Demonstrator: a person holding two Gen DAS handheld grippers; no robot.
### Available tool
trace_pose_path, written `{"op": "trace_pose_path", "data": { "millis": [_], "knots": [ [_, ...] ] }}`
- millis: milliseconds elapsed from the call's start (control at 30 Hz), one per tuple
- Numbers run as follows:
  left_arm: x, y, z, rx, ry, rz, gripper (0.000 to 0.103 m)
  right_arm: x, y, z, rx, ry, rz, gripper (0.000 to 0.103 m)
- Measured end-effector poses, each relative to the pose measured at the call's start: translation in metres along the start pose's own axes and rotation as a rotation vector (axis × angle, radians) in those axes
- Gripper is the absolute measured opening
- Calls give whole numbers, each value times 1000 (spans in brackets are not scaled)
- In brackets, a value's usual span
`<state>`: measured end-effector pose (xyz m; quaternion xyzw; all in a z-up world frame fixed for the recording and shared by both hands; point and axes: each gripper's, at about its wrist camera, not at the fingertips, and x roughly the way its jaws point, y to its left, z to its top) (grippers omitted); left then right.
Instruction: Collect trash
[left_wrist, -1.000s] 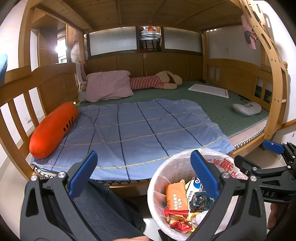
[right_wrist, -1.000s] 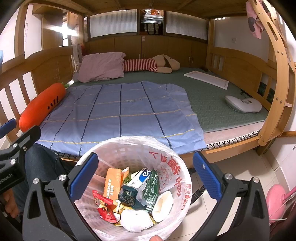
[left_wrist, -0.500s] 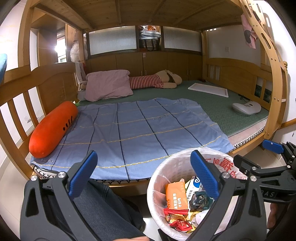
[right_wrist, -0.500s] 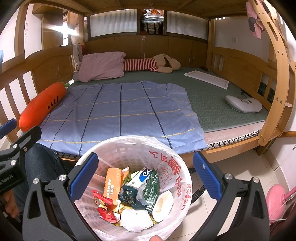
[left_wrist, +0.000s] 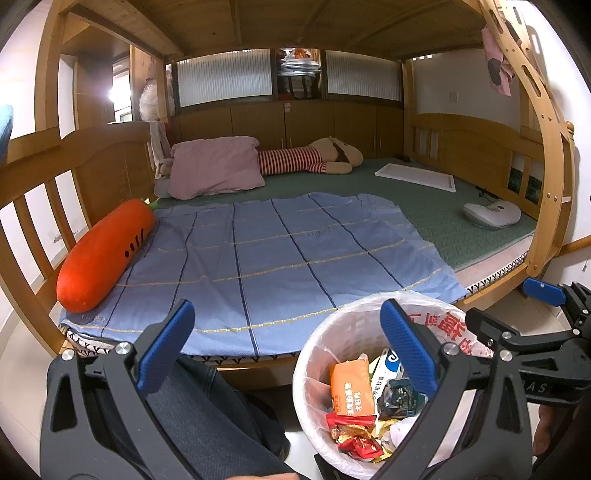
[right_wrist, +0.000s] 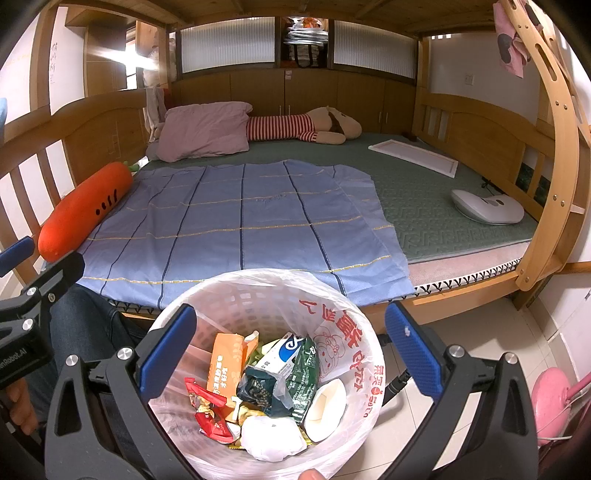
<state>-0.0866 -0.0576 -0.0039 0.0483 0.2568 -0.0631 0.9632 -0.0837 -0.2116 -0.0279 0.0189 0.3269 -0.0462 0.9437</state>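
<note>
Blue checked sheet (right_wrist: 236, 221), orange carrot pillow (right_wrist: 85, 210), green mat (right_wrist: 436, 214), red-striped plush (right_wrist: 295, 127), white bin (right_wrist: 332, 306)

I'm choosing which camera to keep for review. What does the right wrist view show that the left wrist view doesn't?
Only the right wrist view shows the pink object on the floor and the white cup in the bin. Only the left wrist view shows the right gripper from the side. Both show the lined trash bin, orange wrapper, carrot pillow and blue sheet.
</note>
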Motion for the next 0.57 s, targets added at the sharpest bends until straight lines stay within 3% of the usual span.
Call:
{"op": "trace_pose_path", "data": {
  "millis": [567],
  "knots": [
    [8,10,-2,-33,31,-33,100,4,-5,-6,1,7,-1,100]
  ]
}}
